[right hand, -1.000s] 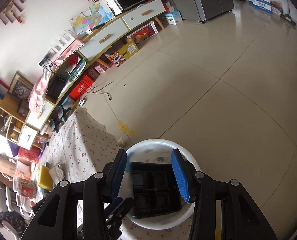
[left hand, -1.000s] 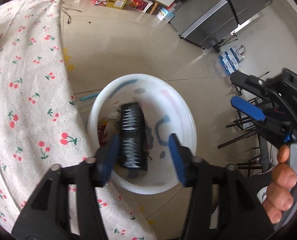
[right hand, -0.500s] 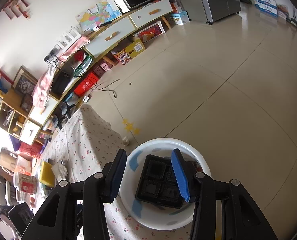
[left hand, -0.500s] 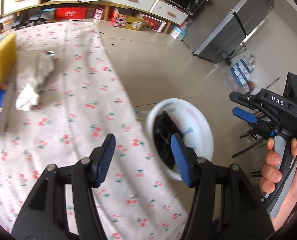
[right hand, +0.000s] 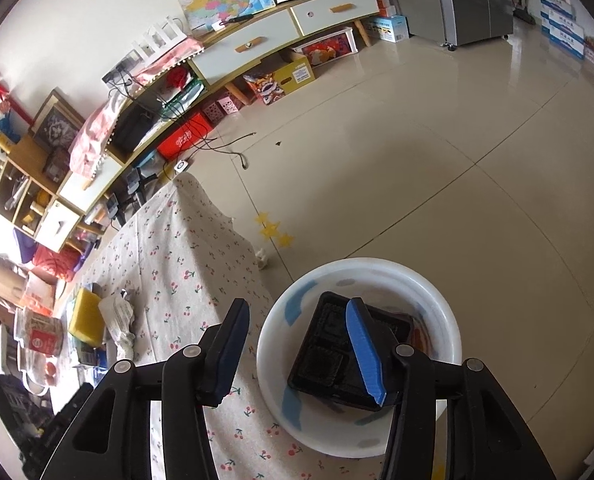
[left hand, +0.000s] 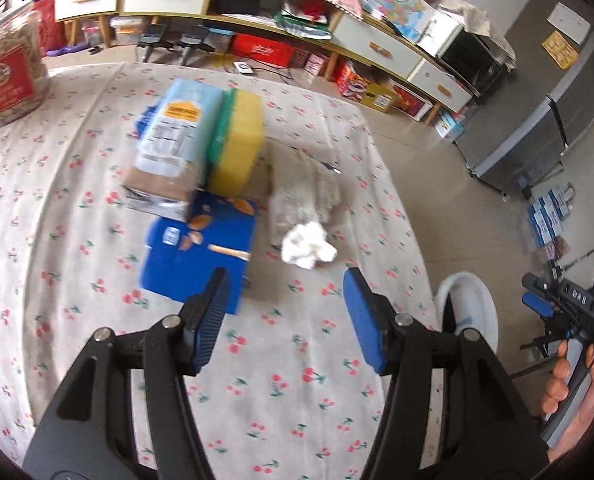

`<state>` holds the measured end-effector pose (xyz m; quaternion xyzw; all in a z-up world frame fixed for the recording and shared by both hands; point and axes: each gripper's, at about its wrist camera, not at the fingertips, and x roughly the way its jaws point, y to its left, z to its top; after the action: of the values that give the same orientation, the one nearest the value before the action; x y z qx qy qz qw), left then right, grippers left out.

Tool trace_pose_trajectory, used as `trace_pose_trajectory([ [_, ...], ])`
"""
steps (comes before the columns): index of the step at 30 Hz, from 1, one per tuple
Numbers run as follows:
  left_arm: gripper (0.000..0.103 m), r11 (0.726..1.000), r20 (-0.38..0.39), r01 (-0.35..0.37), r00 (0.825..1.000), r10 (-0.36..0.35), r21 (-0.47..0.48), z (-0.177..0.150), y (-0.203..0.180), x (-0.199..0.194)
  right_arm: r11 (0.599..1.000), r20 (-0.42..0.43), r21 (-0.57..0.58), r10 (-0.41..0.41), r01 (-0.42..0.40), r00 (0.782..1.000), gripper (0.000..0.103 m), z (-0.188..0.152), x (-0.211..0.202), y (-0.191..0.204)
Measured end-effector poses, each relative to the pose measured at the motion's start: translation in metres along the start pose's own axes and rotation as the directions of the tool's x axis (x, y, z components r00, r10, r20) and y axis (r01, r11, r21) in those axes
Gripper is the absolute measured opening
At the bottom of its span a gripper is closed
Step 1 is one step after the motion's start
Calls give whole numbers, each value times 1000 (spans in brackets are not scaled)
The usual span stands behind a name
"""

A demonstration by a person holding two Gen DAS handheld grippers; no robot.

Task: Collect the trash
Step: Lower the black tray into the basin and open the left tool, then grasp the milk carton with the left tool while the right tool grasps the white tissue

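Cherry-print cloth covers the table (left hand: 77, 360), where the empty, parted left claw (left hand: 285, 320) faces a crumpled white tissue (left hand: 307, 242) just beside the flat blue box (left hand: 201, 252), risking grabbing cloth or box; right claw (right hand: 301, 352), opening and empty, hovers over the white plastic basin (right hand: 437, 300).

My left gripper (left hand: 285, 320) and right gripper (right hand: 297, 354): black arms, blue ribbed pads (left hand: 361, 320), silver screws

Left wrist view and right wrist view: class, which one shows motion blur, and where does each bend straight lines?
Left wrist view: smeared blue flat box and pale carton, sharp claw; cabinet bowed. Right wrist view: crisp black plastic tray; floor-tile lines curve toward the rim.
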<state>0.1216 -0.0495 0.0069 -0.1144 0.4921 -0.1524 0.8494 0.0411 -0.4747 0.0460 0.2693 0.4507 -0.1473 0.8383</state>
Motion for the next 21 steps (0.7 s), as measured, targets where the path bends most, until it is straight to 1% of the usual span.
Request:
trace_pose_trajectory([
  [3, 60, 995, 37, -67, 997, 69, -71, 16, 31, -5, 999, -15, -31, -11, 11, 1000, 52, -2, 6, 10],
  [5, 62, 990, 49, -89, 994, 95, -107, 23, 48, -6, 999, -28, -49, -8, 6, 1000, 52, -4, 10, 17],
  [8, 62, 984, 53, -134, 989, 141, -120, 32, 63, -2, 997, -58, -78, 26, -30, 998, 52, -8, 16, 30],
  [10, 62, 980, 61, -176, 981, 182, -89, 36, 62, 2, 994, -76, -102, 33, -41, 997, 53, -11, 21, 40],
  [11, 63, 980, 57, -188, 980, 191, -66, 37, 58, 6, 992, -82, -118, 30, -40, 996, 53, -13, 24, 46],
  [15, 65, 978, 36, -208, 978, 207, 21, 41, 44, 21, 981, -112, -189, 28, -49, 993, 53, -22, 33, 72],
  [19, 69, 974, 24, -218, 976, 217, 63, 48, 41, 32, 964, -126, -261, 14, -47, 992, 53, -30, 41, 93],
  [21, 69, 969, 6, -226, 974, 226, 97, 52, 38, 40, 955, -134, -292, 4, -43, 991, 53, -34, 46, 102],
])
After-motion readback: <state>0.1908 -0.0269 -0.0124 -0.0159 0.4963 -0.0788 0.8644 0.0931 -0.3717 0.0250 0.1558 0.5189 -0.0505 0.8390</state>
